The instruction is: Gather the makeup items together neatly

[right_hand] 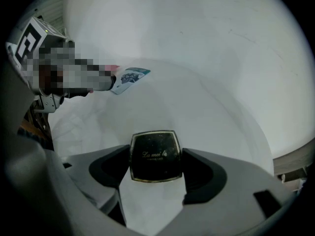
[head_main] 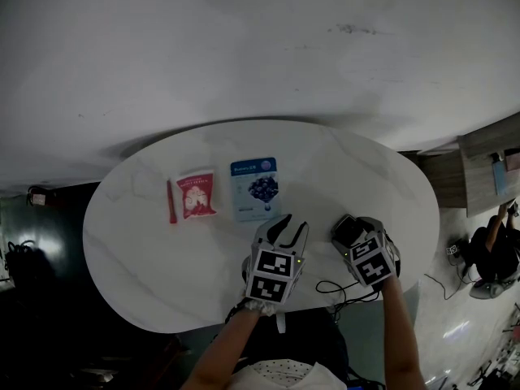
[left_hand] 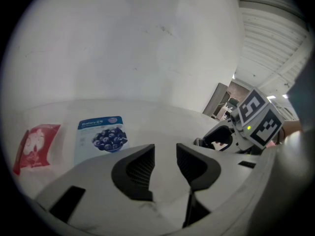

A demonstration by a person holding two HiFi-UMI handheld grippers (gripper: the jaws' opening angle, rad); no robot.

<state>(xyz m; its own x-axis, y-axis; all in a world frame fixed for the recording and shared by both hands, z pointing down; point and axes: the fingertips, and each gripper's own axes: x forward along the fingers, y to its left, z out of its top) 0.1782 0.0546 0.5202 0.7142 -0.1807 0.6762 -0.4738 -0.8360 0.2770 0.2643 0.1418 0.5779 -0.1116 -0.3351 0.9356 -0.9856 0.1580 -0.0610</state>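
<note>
**Compact gripped, near right, and ready to join the row.**
Your right gripper (head_main: 356,232) has its fingers clamped on the black compact (right_hand: 155,155) at the near right of the surface (head_main: 146,242). Your left gripper (left_hand: 165,163) is released and holds nothing. Carry the compact level to just right of the blueberry sachet (head_main: 255,188), square its edges with the sachet, and set it flat before letting go.
</note>
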